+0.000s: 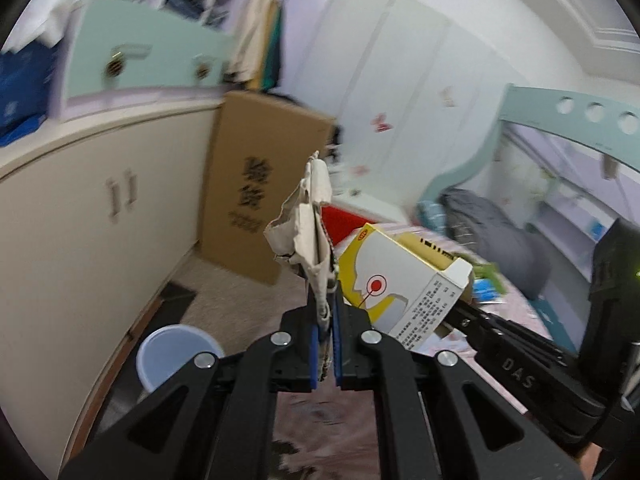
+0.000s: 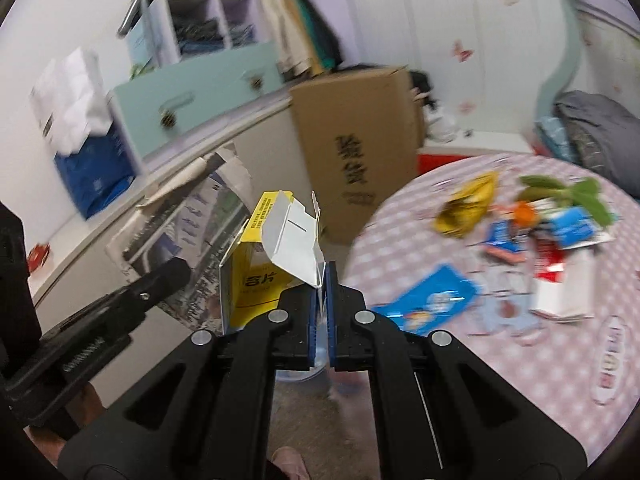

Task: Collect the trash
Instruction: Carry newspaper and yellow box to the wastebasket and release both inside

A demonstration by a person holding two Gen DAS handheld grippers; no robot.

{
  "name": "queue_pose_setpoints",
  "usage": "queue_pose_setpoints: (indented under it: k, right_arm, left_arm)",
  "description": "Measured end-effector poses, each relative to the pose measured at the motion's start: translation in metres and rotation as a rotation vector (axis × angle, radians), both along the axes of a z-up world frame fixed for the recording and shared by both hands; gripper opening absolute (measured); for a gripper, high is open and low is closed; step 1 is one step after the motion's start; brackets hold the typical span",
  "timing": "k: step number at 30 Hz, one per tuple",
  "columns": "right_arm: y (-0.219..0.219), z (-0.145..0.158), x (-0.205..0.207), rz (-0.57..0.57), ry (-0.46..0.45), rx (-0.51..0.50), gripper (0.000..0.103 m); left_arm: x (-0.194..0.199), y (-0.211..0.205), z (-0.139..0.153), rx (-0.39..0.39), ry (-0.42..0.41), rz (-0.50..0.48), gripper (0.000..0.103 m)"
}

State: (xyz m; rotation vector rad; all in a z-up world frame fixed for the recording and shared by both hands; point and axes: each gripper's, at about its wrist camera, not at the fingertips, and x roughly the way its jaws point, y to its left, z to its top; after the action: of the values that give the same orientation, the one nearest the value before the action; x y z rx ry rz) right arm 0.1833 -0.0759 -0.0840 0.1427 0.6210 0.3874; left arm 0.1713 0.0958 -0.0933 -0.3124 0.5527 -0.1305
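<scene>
My left gripper (image 1: 325, 304) is shut on a crumpled piece of printed paper (image 1: 308, 220) that stands up from its blue pads. To its right, my right gripper (image 1: 452, 312) holds a yellow and white carton (image 1: 400, 280). In the right wrist view the right gripper (image 2: 323, 280) is shut on the carton's white end flap (image 2: 294, 240), and the yellow carton body (image 2: 260, 280) hangs to the left. The left gripper (image 2: 176, 274) shows there with the printed paper (image 2: 192, 224). A pale blue round bin (image 1: 176, 354) stands on the floor below.
A round table with a pink checked cloth (image 2: 400, 216) carries several wrappers and packets (image 2: 540, 232). A tall cardboard box (image 1: 260, 184) leans against cream cabinets (image 1: 100, 208). A bed with grey bedding (image 1: 492, 232) lies to the right. The frames are motion-blurred.
</scene>
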Motion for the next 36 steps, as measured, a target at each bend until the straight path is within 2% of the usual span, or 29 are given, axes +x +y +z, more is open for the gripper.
queue_pose_setpoints:
  k: [7,13,19,23,26,27,28,29,31,36]
  right_arm:
    - [0.067,-0.039,0.033,0.125,0.087,-0.025,0.004]
    - [0.106,-0.077,0.062,0.172,0.154,-0.046,0.004]
    - [0.128,-0.102,0.09,0.142,0.148,-0.096,0.004]
    - [0.131,-0.112,0.11,0.097,0.135,-0.113,0.004]
    - [0.131,-0.121,0.123,0.072,0.14,-0.116,0.004]
    - [0.132,-0.123,0.125,0.068,0.14,-0.12,0.004]
    - [0.132,-0.125,0.126,0.068,0.142,-0.122,0.004]
    - [0.132,-0.126,0.127,0.069,0.147,-0.122,0.004]
    - [0.132,-0.128,0.129,0.07,0.152,-0.125,0.004]
    - [0.135,-0.129,0.126,0.081,0.163,-0.115,0.004]
  left_arm:
    - [0.024,0.058,-0.043,0.013,0.14,0.132,0.005]
    - [0.047,0.093,-0.078,0.023,0.244,0.202,0.006]
    - [0.085,0.117,-0.111,0.058,0.333,0.27,0.006]
    - [0.111,0.12,-0.12,0.122,0.352,0.317,0.006]
    - [0.126,0.124,-0.122,0.111,0.351,0.327,0.01]
    - [0.13,0.125,-0.123,0.114,0.352,0.334,0.012]
    - [0.133,0.126,-0.124,0.116,0.354,0.339,0.021]
    - [0.136,0.128,-0.124,0.12,0.359,0.349,0.041]
    - [0.137,0.128,-0.124,0.124,0.352,0.362,0.057]
    - [0.13,0.125,-0.123,0.153,0.348,0.363,0.06]
